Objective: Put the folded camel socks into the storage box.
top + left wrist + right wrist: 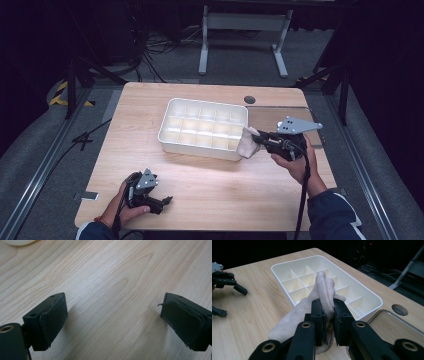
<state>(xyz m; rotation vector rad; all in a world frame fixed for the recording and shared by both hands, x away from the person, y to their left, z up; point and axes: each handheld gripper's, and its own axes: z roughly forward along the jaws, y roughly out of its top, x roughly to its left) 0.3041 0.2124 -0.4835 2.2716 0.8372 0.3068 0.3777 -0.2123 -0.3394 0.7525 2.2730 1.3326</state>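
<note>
A white divided tray sits in the middle of the wooden table. My right gripper is shut on a beige sock, held just off the tray's right end. The sock bunches between the two black jaws and droops below them. My left gripper rests low over the bare wood near the front left edge. Its jaws stand wide apart with nothing between them. The right gripper view also shows that left gripper far off.
A clear flat lid lies on the table right of the tray. A round cable hole sits near the far edge. Cables and a white desk frame stand on the floor beyond.
</note>
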